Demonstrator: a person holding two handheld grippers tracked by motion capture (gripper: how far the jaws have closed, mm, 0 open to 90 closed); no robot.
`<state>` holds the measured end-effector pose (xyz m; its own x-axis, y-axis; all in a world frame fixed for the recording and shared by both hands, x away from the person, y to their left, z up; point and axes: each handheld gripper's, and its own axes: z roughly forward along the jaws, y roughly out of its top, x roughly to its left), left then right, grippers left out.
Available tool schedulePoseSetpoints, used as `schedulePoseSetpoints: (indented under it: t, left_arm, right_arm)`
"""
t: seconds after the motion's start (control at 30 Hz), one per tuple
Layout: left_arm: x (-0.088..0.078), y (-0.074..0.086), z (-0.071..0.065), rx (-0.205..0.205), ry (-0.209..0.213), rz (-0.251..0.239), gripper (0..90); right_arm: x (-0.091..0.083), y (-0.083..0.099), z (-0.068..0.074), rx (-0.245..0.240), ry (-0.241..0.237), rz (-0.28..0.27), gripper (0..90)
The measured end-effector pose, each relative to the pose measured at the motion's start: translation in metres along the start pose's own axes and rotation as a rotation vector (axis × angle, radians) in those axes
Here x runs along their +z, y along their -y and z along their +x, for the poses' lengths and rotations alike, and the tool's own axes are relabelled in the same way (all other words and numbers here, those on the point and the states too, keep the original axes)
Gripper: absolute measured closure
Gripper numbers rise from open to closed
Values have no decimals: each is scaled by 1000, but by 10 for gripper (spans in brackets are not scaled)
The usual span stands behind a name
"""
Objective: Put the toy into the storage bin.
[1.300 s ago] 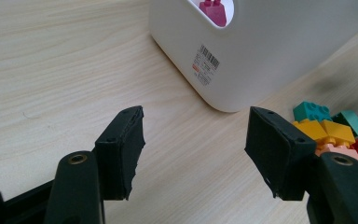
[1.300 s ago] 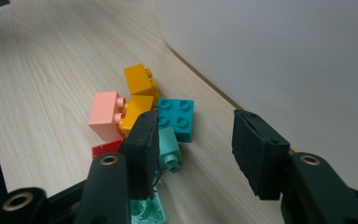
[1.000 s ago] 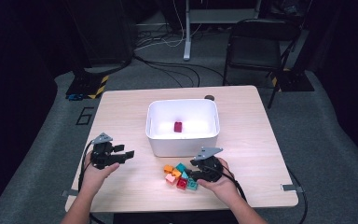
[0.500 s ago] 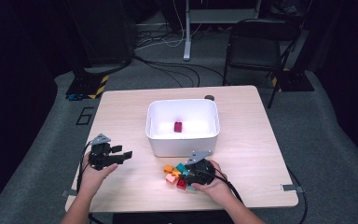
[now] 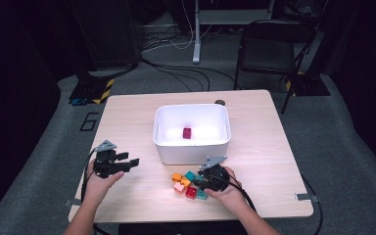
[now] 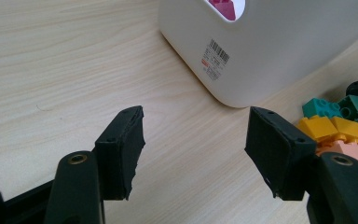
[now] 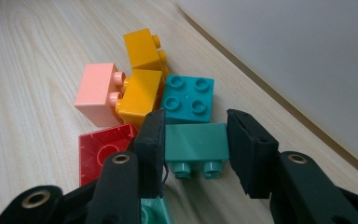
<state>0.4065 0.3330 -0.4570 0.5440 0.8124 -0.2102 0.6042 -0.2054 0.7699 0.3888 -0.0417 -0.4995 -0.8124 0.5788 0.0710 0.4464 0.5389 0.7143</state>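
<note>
While the left gripper (image 5: 127, 162) sits over bare table (image 5: 137, 107) left of the bin (image 5: 192, 147), jaws apart with nothing between them, the right gripper (image 5: 200, 185) is down in the brick pile at the table's near edge. Its jaws have just been closing around a green brick (image 7: 196, 143), which lies on its side, studs facing the camera in the right gripper view. Left pad touches the brick's side; right pad is at the other side, and I cannot tell whether it presses yet.

Just behind the green brick: a teal brick (image 7: 188, 99), studs up. Left of that, two orange bricks (image 7: 142, 91) and a pink brick (image 7: 98, 93), all touching or nearly so. A red brick (image 7: 100, 151) lies open side up, partly behind the right gripper's left jaw. The pile sits just in front of the white bin, near its front wall.

Inside the bin, a dark red brick (image 5: 187, 132) lies on the floor, about centre. In the left gripper view the bin's side shows a barcode label (image 6: 216, 53).
</note>
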Motion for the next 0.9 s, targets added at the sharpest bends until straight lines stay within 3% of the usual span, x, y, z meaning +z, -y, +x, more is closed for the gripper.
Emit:
schedulePoseSetpoints:
  t: [0.4, 0.43, 0.9]
  left_arm:
    - [0, 0, 0, -1, 0, -3, 362]
    - [-1, 0, 0, -3, 0, -3, 362]
    - [0, 0, 0, -7, -3, -10, 362]
  right_arm:
    - [-12, -6, 0, 12, 0, -9, 585]
    - [-15, -8, 0, -3, 1, -19, 585]
    - [-48, -22, -4, 26, -17, -40, 586]
